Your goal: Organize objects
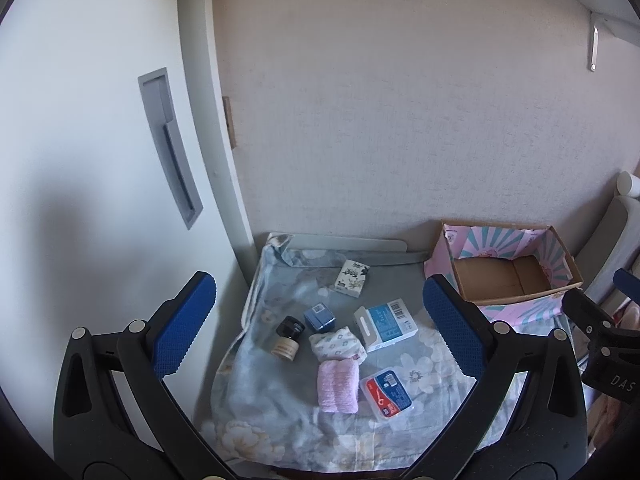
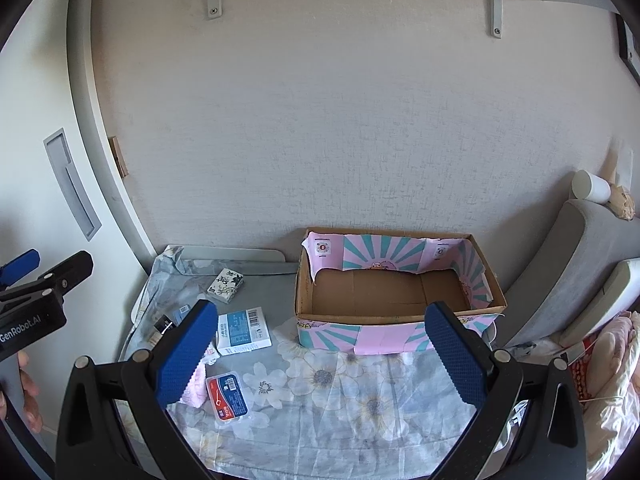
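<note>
We hold both grippers above a table draped in a floral cloth (image 2: 360, 392); the left gripper (image 1: 320, 328) has its blue-padded fingers spread wide with nothing between them, and the right gripper (image 2: 320, 356) is just as wide and holds nothing.

Under the left gripper lies a cluster of small things on the left part of the cloth; farthest, near the wall, is a small floral-print packet (image 1: 352, 277); nearer sit a little blue box (image 1: 319, 317) and, to its left, a dark bottle (image 1: 287, 338) lying on its side; to the right of the blue box lies a blue and white carton (image 1: 386, 324); a folded patterned cloth (image 1: 338, 345) rests between bottle and carton, touching a rolled pink towel (image 1: 337, 386) just nearer to us; right of the towel lies a clear plastic case with a red and blue label (image 1: 387, 392).

On the right side of the table stands an open cardboard box (image 2: 396, 280) with pink and teal paper on its walls; only its bare brown floor shows inside; it stands well apart from the cluster, against the far wall.

At the left edge of the right wrist view we see the left gripper's black body, and fingers (image 2: 30, 400) of the hand holding it.
</note>
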Motion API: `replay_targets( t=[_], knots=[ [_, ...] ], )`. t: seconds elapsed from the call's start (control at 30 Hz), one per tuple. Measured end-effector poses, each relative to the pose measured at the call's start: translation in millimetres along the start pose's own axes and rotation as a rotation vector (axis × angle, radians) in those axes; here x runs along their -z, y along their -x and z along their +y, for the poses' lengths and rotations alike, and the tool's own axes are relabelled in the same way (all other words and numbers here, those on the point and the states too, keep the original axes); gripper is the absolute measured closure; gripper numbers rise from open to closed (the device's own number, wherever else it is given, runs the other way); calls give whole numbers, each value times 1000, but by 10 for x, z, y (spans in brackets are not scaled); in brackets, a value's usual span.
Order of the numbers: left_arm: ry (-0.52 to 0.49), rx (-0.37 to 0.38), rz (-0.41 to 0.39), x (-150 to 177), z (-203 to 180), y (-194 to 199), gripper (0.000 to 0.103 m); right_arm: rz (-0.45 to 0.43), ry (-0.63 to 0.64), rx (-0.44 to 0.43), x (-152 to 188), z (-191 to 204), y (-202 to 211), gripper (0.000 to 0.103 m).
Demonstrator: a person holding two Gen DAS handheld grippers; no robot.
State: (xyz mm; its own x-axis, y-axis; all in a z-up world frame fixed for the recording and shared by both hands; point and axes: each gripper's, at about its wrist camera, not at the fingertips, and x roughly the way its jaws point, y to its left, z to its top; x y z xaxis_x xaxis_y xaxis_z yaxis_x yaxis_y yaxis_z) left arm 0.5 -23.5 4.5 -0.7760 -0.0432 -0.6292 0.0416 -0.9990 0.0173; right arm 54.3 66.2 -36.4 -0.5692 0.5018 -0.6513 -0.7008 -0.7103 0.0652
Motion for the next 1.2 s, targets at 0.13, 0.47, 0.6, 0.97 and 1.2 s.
replay_targets(
  t=[0.13,0.47,0.6,0.97,1.2],
  knots=[
    [4,-11,5,-4,33,-9,0,0,-4,-7,1,-5,-5,0],
    [8,-6,9,7,60,-26,0,-5,-21,-5,3,7,13,0],
    [4,0,14,13,51,-25,0,-6,-23,-11,0,3,18,0],
    [1,34,-4,-16,138,31,0,-4,-41,-12,10,32,24,0],
    [16,-13,39,-27,434,-50,0,13,-49,-50,-18,59,-36,0]
  ],
)
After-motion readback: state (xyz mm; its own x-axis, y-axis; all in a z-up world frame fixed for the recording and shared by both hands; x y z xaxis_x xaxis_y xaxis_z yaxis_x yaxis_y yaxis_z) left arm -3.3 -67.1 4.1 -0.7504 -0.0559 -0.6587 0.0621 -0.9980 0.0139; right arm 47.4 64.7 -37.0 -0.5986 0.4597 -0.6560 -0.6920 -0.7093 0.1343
